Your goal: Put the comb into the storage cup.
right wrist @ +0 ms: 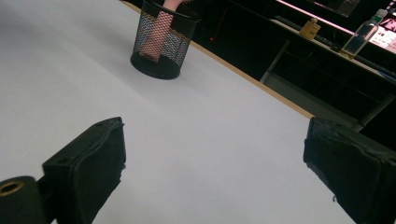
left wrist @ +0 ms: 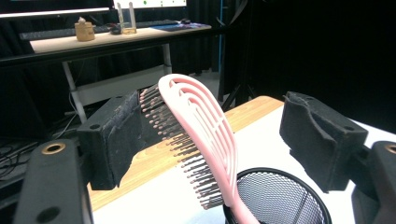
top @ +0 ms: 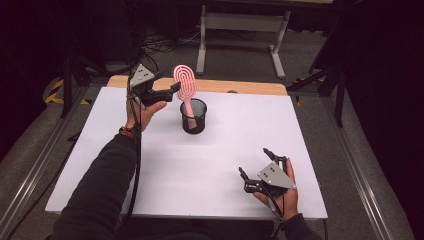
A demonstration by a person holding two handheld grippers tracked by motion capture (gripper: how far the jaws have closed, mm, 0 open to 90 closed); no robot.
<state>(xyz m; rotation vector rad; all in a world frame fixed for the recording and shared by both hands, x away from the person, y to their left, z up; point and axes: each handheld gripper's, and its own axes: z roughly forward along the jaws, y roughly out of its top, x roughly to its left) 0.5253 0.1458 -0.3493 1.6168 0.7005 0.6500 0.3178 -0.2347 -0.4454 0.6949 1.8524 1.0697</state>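
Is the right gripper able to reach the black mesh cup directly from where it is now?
Probably yes. The right gripper rests open near the table's front edge, and bare white table lies between it and the mesh cup. The left gripper sits beside the pink brush above the cup, which might crowd the top.

Stood as a wooden table [top: 250, 86], its top covered almost wholly by a white sheet [top: 200, 160], leaving only a strip of bare wood along the far edge. Bore one black mesh cup [top: 193, 116] directly on the white sheet, upright, toward the far side and a little left of the middle, near the wooden strip yet apart from it. Showed the same white sheet and the wood edge behind the cup in the right gripper view.
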